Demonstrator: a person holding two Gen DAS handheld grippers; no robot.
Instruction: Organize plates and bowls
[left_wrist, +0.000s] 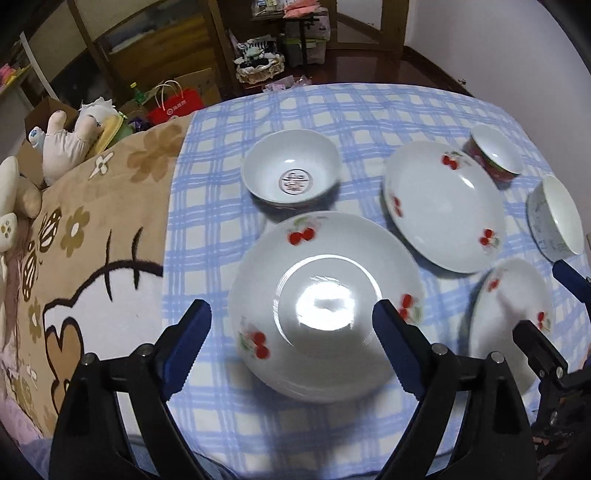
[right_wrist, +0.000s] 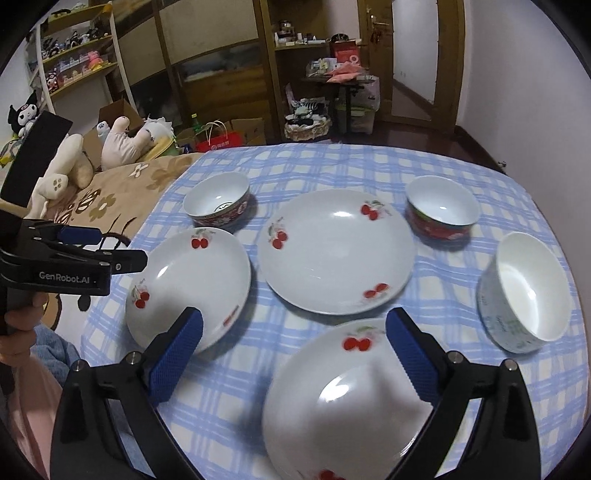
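While our two grippers hang over the blue checked cloth (right_wrist: 332, 162), three cherry plates and three bowls lie spread on it. Largest is the far plate (right_wrist: 336, 254), flat in the middle. The left plate (left_wrist: 325, 306) sits below our left gripper (left_wrist: 291, 354), whose jaws stand wide and hold nothing. The near plate (right_wrist: 343, 406) lies under our right gripper (right_wrist: 295, 358), likewise gaping and empty. Smaller still are the bowls: the pale bowl (right_wrist: 528, 295) tipped at the right, the red bowl (right_wrist: 441, 212) behind it, and the patterned bowl (right_wrist: 218, 203) at the far left.
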